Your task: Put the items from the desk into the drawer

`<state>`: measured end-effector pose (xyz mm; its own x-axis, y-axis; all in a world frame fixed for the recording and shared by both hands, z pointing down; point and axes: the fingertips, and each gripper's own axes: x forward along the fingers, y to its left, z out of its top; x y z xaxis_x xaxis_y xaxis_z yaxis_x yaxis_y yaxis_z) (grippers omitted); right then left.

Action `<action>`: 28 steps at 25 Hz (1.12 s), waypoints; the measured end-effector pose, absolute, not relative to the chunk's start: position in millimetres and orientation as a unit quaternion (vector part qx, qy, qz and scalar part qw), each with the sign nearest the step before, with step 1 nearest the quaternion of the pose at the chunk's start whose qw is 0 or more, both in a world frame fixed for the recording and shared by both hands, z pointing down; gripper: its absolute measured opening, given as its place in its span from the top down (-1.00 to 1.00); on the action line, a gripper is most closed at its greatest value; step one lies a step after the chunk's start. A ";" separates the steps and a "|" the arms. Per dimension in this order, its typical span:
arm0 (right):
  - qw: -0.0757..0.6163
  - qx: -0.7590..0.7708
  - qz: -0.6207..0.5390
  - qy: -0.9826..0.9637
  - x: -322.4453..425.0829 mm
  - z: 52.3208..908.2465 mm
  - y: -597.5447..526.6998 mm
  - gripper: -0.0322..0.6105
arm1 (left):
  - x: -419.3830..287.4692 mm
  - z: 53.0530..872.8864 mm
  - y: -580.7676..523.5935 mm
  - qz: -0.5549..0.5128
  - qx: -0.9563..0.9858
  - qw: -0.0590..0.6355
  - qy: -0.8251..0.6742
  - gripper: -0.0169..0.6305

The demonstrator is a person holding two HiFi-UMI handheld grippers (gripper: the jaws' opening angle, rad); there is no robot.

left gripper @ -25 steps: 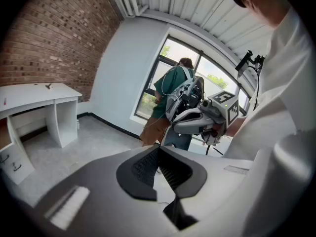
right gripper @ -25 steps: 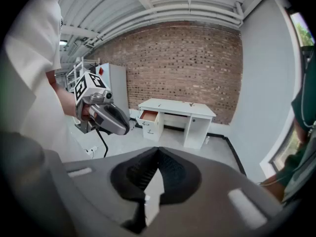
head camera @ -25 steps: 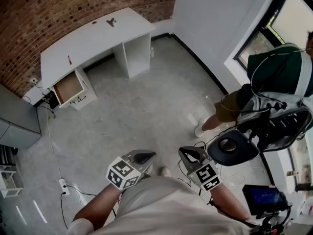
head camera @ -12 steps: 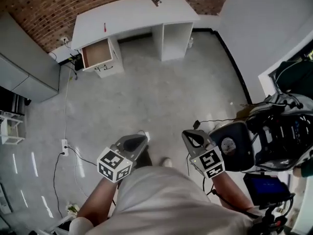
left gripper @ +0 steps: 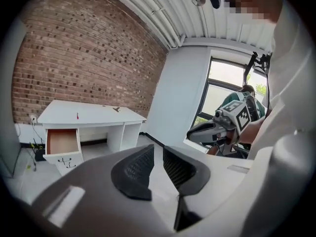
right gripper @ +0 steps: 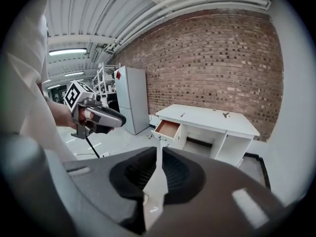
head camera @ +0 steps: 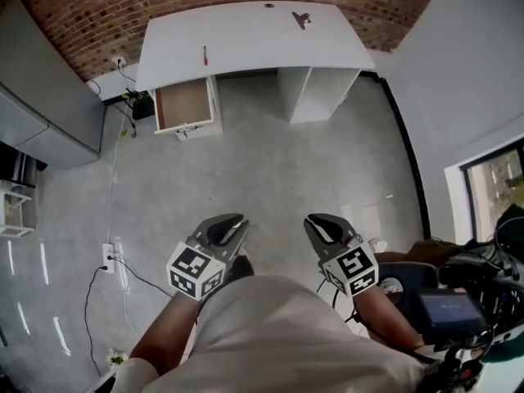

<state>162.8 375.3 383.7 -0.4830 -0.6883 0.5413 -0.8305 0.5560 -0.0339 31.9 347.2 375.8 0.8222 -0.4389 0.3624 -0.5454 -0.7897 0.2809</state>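
Note:
A white desk (head camera: 254, 35) stands against the brick wall, far from both grippers. On its top lie a red-handled tool (head camera: 205, 55), a dark clamp-like item (head camera: 301, 20) and a tiny dark piece (head camera: 268, 6). The drawer (head camera: 184, 105) at the desk's left end is pulled open and shows a bare wooden bottom. My left gripper (head camera: 223, 232) is held at waist height; its jaws have just been opening and stand apart with nothing between them (left gripper: 158, 150). Beside it, my right gripper (head camera: 325, 229) shows a thin gap between its pads and holds nothing (right gripper: 159, 151).
Grey cabinets (head camera: 33, 88) line the left wall, with a white rack (head camera: 12, 219) below them. A power strip and cable (head camera: 106, 256) lie on the concrete floor. A chair and camera gear (head camera: 446, 305) crowd the lower right. Open floor stretches to the desk.
The head view has swung so the desk sits top centre instead of upper left. The person in green and the window have left the view. Both grippers stay at waist height.

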 end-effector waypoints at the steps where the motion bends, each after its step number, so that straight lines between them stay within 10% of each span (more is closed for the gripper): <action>1: 0.242 0.446 0.142 -0.850 150.5 378.0 351.1 0.83 | 23.5 371.8 325.7 0.141 0.937 0.185 -0.261 0.74; 28: 0.247 0.339 0.153 -0.895 87.7 406.3 -115.1 0.78 | -51.6 439.3 -196.0 0.217 0.848 0.223 -0.429 0.61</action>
